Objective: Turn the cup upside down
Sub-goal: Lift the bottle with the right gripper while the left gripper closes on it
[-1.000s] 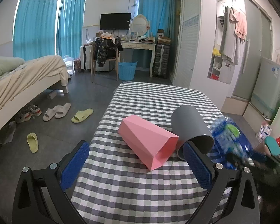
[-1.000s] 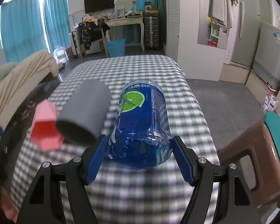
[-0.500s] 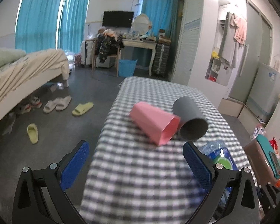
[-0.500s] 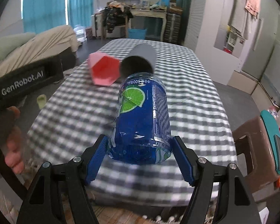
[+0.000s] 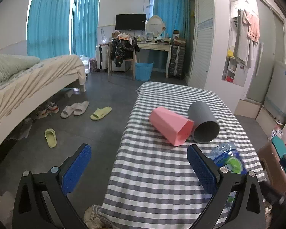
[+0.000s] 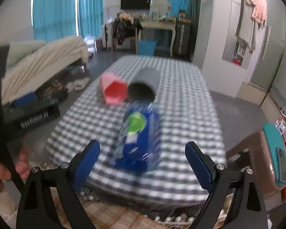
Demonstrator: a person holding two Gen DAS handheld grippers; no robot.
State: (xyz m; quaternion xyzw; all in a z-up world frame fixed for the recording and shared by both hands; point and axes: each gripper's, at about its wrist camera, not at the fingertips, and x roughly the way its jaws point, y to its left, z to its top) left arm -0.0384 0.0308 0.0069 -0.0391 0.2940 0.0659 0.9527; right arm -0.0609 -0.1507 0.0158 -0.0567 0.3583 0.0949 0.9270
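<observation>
Blue-labelled cup (image 6: 138, 139), gripped between the right gripper (image 6: 142, 160) pads a second ago, now lying released on the checked table (image 6: 190, 126), blurred. Right jaws spread wide, holding nothing; left gripper (image 5: 138, 168) likewise agape and empty. Nearer than the cup's landmark neighbours: pink cup (image 5: 170, 126) and grey cup (image 5: 204, 124), both on their sides, touching, just beyond it. Flip apparently not finished; regrasp probably needed.

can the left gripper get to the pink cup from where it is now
Probably yes. The left gripper is open and empty, and the pink cup lies on its side ahead with only bare checked cloth between them. The grey cup touches its far side.
</observation>
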